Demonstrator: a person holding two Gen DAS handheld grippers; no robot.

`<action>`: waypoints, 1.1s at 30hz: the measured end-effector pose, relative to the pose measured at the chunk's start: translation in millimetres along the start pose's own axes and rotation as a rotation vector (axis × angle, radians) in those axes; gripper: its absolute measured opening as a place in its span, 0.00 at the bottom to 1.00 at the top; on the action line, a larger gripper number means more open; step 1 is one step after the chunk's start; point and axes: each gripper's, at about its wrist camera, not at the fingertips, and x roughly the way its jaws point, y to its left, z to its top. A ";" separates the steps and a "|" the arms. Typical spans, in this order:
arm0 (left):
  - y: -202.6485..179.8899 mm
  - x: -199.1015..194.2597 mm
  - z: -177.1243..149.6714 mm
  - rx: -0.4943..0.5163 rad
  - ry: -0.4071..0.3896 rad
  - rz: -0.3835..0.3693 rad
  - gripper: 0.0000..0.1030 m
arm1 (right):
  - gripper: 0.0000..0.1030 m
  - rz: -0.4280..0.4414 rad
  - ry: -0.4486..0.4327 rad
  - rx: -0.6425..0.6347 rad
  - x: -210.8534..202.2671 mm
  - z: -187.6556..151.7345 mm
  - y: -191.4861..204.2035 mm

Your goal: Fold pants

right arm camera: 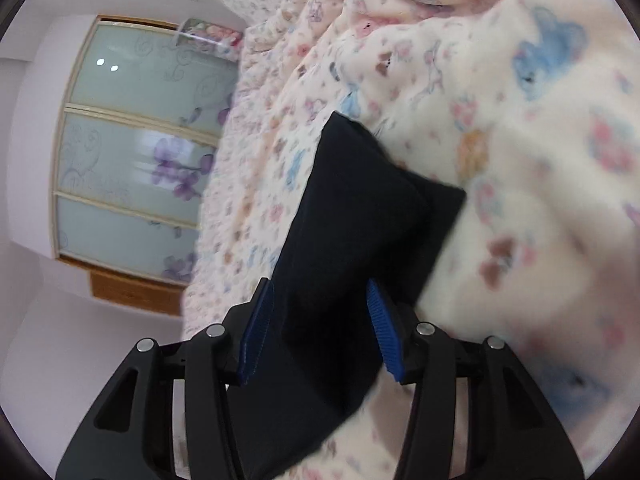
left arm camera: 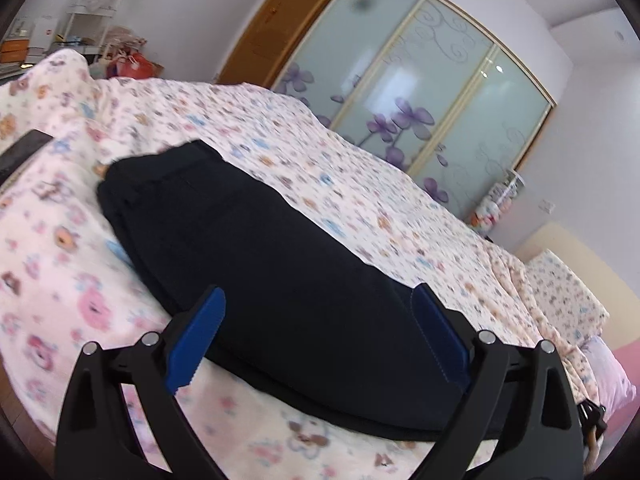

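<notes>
The dark pants [left arm camera: 256, 240] lie on the bed [left arm camera: 360, 184], long axis running away from my wide-open left tongs [left arm camera: 316, 340], while my half-open right tongs [right arm camera: 320, 328] straddle their other end, unpinched.

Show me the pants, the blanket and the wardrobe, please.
pants [left arm camera: 256, 240]: left wrist view, middle of the dark fabric.
blanket [left arm camera: 360, 184]: left wrist view, bare flowered part.
wardrobe [left arm camera: 404, 76]: left wrist view, middle glass door.

We see two matching tools: the left gripper [left arm camera: 318, 334] and the right gripper [right arm camera: 320, 330] each have glossy black linkage arms with triangular cut-outs, silver round pivot pins, and ribbed blue pads [right arm camera: 383, 330] on both fingers.
</notes>
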 end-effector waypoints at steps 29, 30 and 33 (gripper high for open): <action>-3.8 21.4 -16.4 0.029 0.065 -0.057 0.96 | 0.53 -0.305 -0.078 -0.108 -15.0 22.5 -13.5; -2.5 21.7 -16.2 0.025 0.067 -0.056 0.96 | 0.52 -0.300 -0.068 -0.103 -13.7 21.2 -13.6; 1.2 22.4 -15.8 0.005 0.066 -0.053 0.96 | 0.52 -0.252 -0.073 -0.124 -14.3 19.2 -9.3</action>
